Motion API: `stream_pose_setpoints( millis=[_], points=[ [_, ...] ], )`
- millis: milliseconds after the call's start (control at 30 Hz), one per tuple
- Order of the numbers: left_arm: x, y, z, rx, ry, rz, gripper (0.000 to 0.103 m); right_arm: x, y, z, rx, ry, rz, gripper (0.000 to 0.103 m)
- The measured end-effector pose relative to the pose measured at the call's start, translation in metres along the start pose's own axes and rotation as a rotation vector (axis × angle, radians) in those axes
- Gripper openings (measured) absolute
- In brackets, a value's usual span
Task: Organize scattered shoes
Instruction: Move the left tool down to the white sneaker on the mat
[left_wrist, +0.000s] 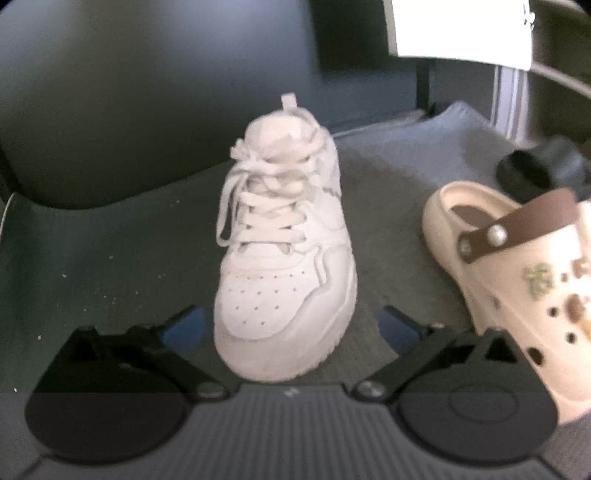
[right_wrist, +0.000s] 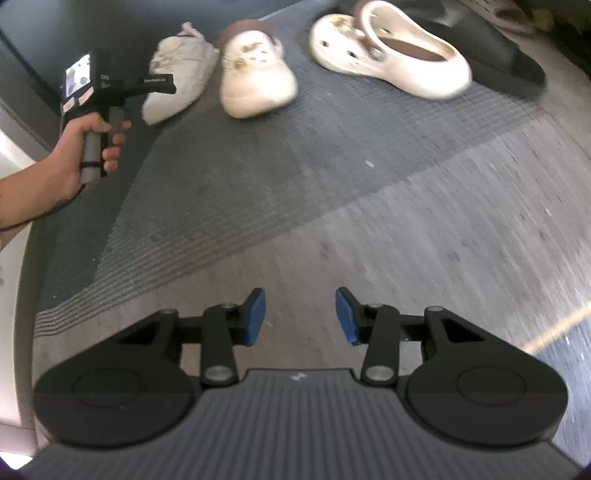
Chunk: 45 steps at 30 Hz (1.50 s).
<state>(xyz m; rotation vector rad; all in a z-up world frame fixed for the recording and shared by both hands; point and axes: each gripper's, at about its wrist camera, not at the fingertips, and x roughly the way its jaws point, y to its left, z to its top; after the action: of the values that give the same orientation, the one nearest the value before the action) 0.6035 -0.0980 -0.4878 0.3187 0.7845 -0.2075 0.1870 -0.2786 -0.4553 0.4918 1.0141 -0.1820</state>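
In the left wrist view a white lace-up sneaker (left_wrist: 284, 251) stands on the grey mat (left_wrist: 110, 266) with its toe towards me. My left gripper (left_wrist: 291, 326) is open wide, a blue pad on each side of the toe cap, and neither pad presses on it. A cream clog (left_wrist: 517, 280) with a brown strap lies just right of it. My right gripper (right_wrist: 300, 317) is open with nothing between its pads, low over bare floor. From there the sneaker (right_wrist: 177, 70) and two cream clogs (right_wrist: 255, 81) (right_wrist: 399, 55) lie far ahead.
A black slide (right_wrist: 509, 62) lies behind the right-hand clog, also visible as a dark slipper (left_wrist: 543, 170). A person's hand (right_wrist: 88, 144) holds the left gripper's handle beside the sneaker. Dark furniture rises behind the mat. Grey plank floor (right_wrist: 461, 240) spreads to the right.
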Motion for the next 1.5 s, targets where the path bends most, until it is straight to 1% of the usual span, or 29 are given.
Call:
stream_pose_setpoints(
  millis=[67,133,200,233,300,400,467,600,733,867,1000,1067,1200,1267,1333,1433,1467,1500],
  points=[
    [0.015,-0.002,0.003,0.005,0.037,0.029,0.103,-0.003,-0.010,-0.006,0.039,0.009,0.001,0.045],
    [0.029,0.000,0.005,-0.015,0.073,0.047,0.103,-0.006,-0.018,-0.010,0.063,0.022,0.000,0.045],
    [0.045,0.005,0.005,-0.079,0.160,0.013,0.103,-0.010,-0.024,-0.016,0.084,0.033,0.000,0.045],
    [0.050,0.006,0.005,-0.097,0.182,0.007,0.103,-0.012,-0.026,-0.018,0.092,0.036,0.000,0.045],
    [0.052,0.004,0.004,-0.103,0.175,0.021,0.103,-0.013,-0.030,-0.024,0.120,0.049,-0.005,0.045],
    [0.048,-0.001,-0.002,-0.122,0.149,0.045,0.100,-0.013,-0.033,-0.030,0.117,0.061,-0.009,0.045],
    [0.040,-0.007,-0.006,-0.135,0.122,0.053,0.097,-0.014,-0.034,-0.032,0.113,0.063,-0.019,0.045],
    [0.016,-0.010,-0.019,-0.151,0.064,0.051,0.096,-0.012,-0.039,-0.035,0.125,0.072,-0.032,0.045],
    [-0.007,-0.007,-0.042,-0.145,0.082,0.031,0.096,-0.012,-0.040,-0.034,0.139,0.059,-0.031,0.045],
    [-0.036,0.001,-0.070,-0.147,0.080,-0.008,0.096,-0.010,-0.035,-0.032,0.130,0.053,-0.026,0.045],
    [-0.065,0.005,-0.094,-0.146,0.095,-0.036,0.096,-0.012,-0.023,-0.031,0.095,0.047,-0.004,0.045],
    [-0.088,0.007,-0.110,-0.152,0.112,-0.065,0.096,-0.012,-0.018,-0.032,0.079,0.052,-0.004,0.045],
    [-0.130,0.007,-0.126,-0.143,0.122,-0.115,0.089,-0.009,-0.011,-0.032,0.067,0.055,0.002,0.045],
    [-0.156,0.003,-0.141,-0.130,0.134,-0.140,0.088,-0.008,-0.005,-0.031,0.044,0.058,0.010,0.045],
    [-0.170,-0.004,-0.157,-0.114,0.170,-0.163,0.085,-0.006,0.000,-0.031,0.022,0.061,0.016,0.045],
    [-0.167,-0.007,-0.178,-0.166,0.262,-0.197,0.082,-0.002,0.006,-0.028,-0.007,0.064,0.021,0.045],
    [-0.165,-0.007,-0.182,-0.181,0.277,-0.203,0.082,-0.001,0.007,-0.027,-0.010,0.066,0.022,0.045],
    [-0.165,-0.008,-0.183,-0.181,0.265,-0.200,0.083,0.001,0.008,-0.025,-0.012,0.070,0.023,0.045]
  ],
)
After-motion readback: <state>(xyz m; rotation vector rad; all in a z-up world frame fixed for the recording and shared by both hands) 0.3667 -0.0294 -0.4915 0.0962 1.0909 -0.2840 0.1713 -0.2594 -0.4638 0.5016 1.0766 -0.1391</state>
